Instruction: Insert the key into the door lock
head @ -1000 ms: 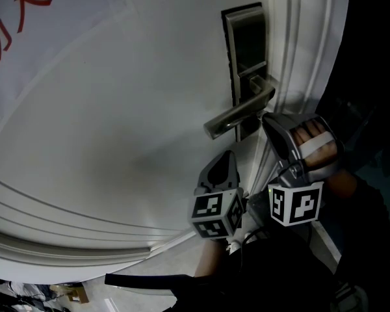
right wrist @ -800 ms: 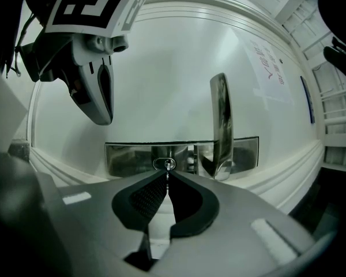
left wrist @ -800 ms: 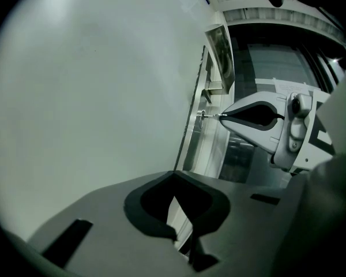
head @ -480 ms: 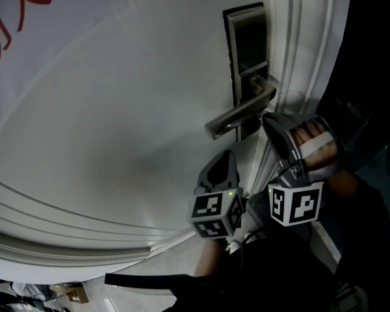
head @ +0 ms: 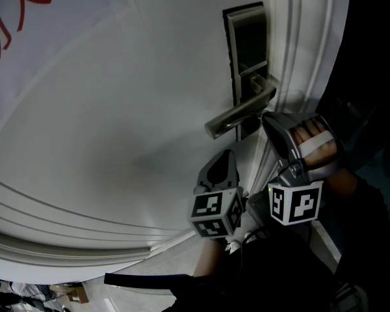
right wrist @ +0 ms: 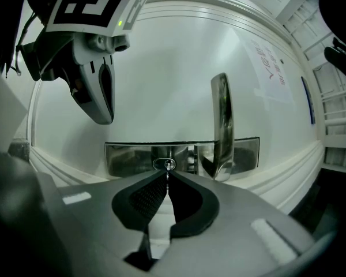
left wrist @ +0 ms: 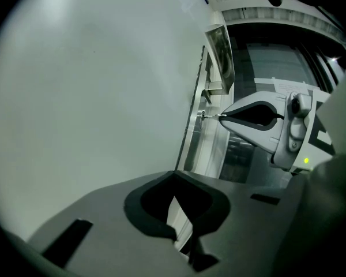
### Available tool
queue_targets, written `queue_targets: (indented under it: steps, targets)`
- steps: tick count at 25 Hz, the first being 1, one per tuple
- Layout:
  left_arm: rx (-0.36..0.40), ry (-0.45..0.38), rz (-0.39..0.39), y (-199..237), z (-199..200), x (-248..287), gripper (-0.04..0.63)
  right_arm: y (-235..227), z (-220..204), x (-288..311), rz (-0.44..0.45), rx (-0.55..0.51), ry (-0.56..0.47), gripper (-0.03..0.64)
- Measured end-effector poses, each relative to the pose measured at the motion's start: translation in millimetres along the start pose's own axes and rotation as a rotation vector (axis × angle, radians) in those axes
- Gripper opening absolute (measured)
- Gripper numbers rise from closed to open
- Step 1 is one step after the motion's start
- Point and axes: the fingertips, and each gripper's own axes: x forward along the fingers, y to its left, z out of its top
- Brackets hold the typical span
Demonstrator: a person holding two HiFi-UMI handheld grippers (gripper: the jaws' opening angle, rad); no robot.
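A thin metal key [right wrist: 168,176] is pinched between the closed fingers of the right gripper [right wrist: 168,172]. Its blade is seen edge-on as a narrow line just past the fingertips. The tip of the key is set at the small oval keyhole [right wrist: 169,165] in the brushed-metal lock plate [right wrist: 132,157]. How far the blade sits inside cannot be told.

In the left gripper view the same key [left wrist: 212,116] is shown as a short pin bridging the gap between the right gripper's pointed nose and the lock.

The lever handle [right wrist: 221,126] is mounted on the plate just beside the keyhole. In the head view it is seen slanting away from the plate across the white door [head: 117,109].

The left gripper [left wrist: 175,173] is held near the door, below the handle and beside the right gripper. Its fingers are closed tip to tip with nothing caught between them, and only a sliver of the door's edge is seen through the opening behind the tips.

A hand [head: 315,142] is wrapped around the body of the right gripper.
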Motion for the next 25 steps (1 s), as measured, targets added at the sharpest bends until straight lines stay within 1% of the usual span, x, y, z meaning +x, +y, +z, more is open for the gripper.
queue_targets:
  steps: [2,8,15,25]
  targets:
    - [-0.006,0.010,-0.002,-0.6,-0.7,-0.5,0.000,0.0,0.0,0.3,0.000,-0.002,0.001,0.011]
    - [0.002,-0.019,0.002,2.3,1.6,1.7,0.000,-0.2,0.3,0.5,0.000,-0.008,0.001,0.011]
    - [-0.009,0.011,-0.011,-1.6,-1.6,1.1,0.000,-0.2,0.4,0.3,0.001,-0.017,0.004,0.011]
    - [-0.013,0.001,-0.018,-3.5,0.1,2.4,0.000,0.2,0.6,0.4,-0.001,-0.047,0.009,0.012]
